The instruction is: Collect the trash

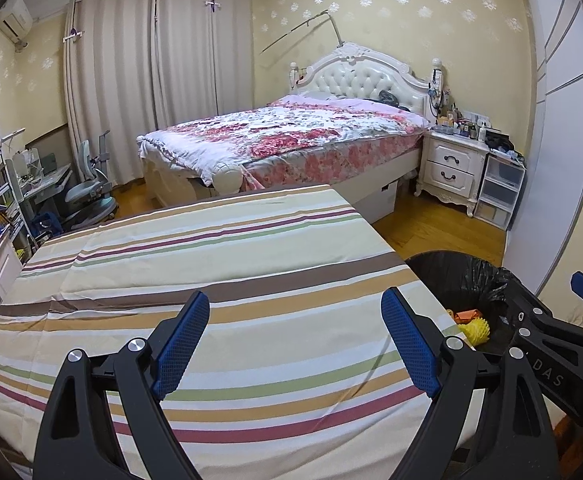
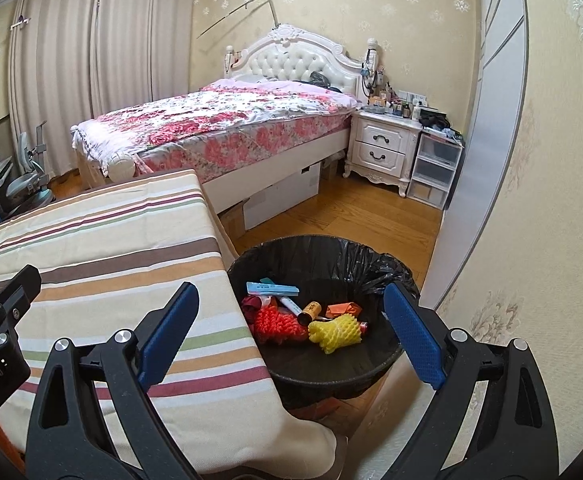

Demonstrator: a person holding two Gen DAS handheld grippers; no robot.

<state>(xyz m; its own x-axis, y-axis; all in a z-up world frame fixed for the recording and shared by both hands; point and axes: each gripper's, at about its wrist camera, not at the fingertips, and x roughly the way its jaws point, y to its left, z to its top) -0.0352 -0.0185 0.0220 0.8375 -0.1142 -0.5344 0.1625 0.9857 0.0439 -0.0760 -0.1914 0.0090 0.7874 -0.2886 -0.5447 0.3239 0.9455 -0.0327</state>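
The left gripper (image 1: 295, 344) hangs over the striped tablecloth (image 1: 195, 264) with its blue pads spread wide and nothing between them; the cloth under it is bare. The right gripper (image 2: 291, 332) has its jaws just as far apart and also grips nothing; one finger sits above the cloth's right edge, the other above the rim of the bin (image 2: 371, 376), so the gap frames the table corner and the bin's mouth.

The bin, lined with a black bag, stands on the wooden floor (image 2: 355, 216) just beside the table's right side. The trash lies inside it: a yellow foam net (image 2: 333, 334), a red fuzzy piece (image 2: 279, 326), a small brown cylinder (image 2: 310, 312), an orange wrapper (image 2: 341, 309), a white tube (image 2: 287, 304) and a flat blue-and-white packet (image 2: 273, 289), all heaped together and touching.

Beyond the table stand a bed (image 1: 291, 132) with a floral cover, a white nightstand (image 1: 451, 168) crowded with small bottles, and clear plastic drawers (image 1: 499, 188) beside it. Closed curtains (image 1: 151, 80) cover the far wall; a desk chair (image 1: 87, 188) sits at left.
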